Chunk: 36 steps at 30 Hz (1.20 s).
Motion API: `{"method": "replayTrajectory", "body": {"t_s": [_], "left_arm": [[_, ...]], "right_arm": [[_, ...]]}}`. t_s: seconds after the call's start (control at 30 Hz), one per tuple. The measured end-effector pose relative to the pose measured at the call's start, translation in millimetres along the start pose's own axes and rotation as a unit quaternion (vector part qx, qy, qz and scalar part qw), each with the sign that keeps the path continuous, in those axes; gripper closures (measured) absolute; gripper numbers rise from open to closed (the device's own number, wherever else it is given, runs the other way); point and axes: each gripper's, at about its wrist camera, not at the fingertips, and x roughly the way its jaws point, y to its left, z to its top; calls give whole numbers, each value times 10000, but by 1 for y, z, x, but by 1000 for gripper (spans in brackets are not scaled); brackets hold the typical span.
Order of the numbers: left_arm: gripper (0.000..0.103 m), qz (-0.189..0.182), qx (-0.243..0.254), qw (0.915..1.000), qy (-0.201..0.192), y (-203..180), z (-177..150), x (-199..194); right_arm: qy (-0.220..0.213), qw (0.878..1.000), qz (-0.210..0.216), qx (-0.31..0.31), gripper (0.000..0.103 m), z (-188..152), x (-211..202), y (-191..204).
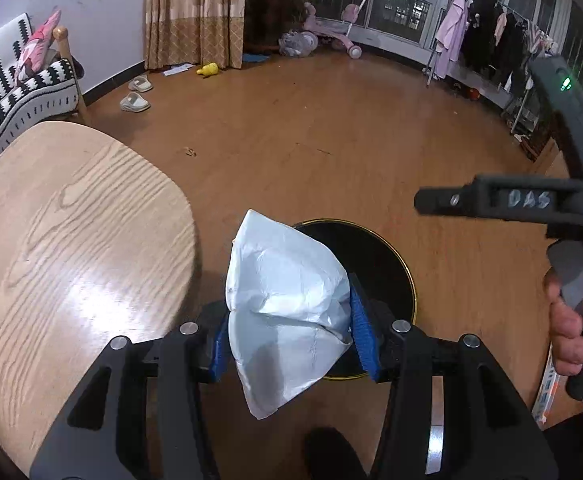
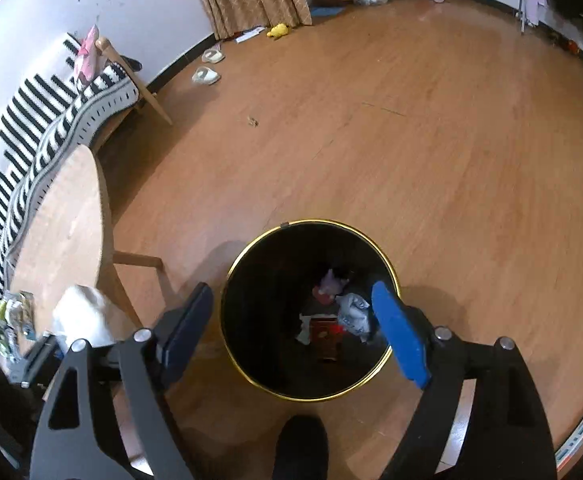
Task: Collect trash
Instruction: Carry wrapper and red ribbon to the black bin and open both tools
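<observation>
White crumpled paper sits pinched in the left tool, poised over the black bin for dropping; the right tool gapes wide, empty, above it.

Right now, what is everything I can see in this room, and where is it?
Crumpled bag: one, white, clamped in the left gripper above the bin.
Trash bin: one, black with gold rim, on the floor, scraps inside.
Table: one, light wood, left of the bin.
Bench cover: one, black-and-white striped, by the wall.
Slippers: two, pale, near the curtain.
Curtain: one, tan.
Yellow toy: one, by the curtain.
Ride-on toy: one, pink, by the windows.
Clothes rack: one, far right.
Left gripper: shut on the bag.
Right gripper: open, empty, over the bin.
</observation>
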Motion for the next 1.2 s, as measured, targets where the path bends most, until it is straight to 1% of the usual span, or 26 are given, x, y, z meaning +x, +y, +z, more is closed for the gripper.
{"method": "replayTrajectory", "body": {"t_s": [0.13,0.37,0.43,0.5,0.53,0.7,0.83,0.93,1.0,1.1,1.17,1.2], "left_arm": [[54,-111,-23,9999,102,-6,-2,13],[54,-306,-27,9994,166,-15,2,31],[50,-319,-21,9993,207,-15,2,37],[25,-270,-54,9994,212,-15,2,41],[22,-231,-80,9995,184,-14,2,41],[21,-240,-161,9994,190,-10,5,36],[21,-197,-184,9996,109,-2,5,17],[15,-47,-193,9998,-7,15,4,-9],[10,77,-290,9995,-107,30,1,-32],[10,268,-434,9984,-227,57,-6,-70],[10,473,-519,9970,-339,76,-14,-95],[10,637,-602,9952,-426,91,-20,-112]], "right_arm": [[-33,10000,-44,10,23,0,-3,-4],[-110,9999,-76,77,23,0,-11,-8],[-127,9999,-73,84,23,0,-12,-10],[-145,9998,-91,104,23,-1,-13,-13],[-145,9998,-95,112,23,-1,-13,-14],[-142,9997,-132,145,23,-3,-15,-14],[-111,9999,-30,13,23,-3,-16,3],[-110,9997,71,-191,23,-3,-18,26],[-126,9990,174,-382,23,-3,-20,49],[-152,9971,333,-670,23,-7,-22,87],[-104,9948,481,-893,23,-11,-19,119],[-86,9936,540,-989,23,-13,-18,134]]}}
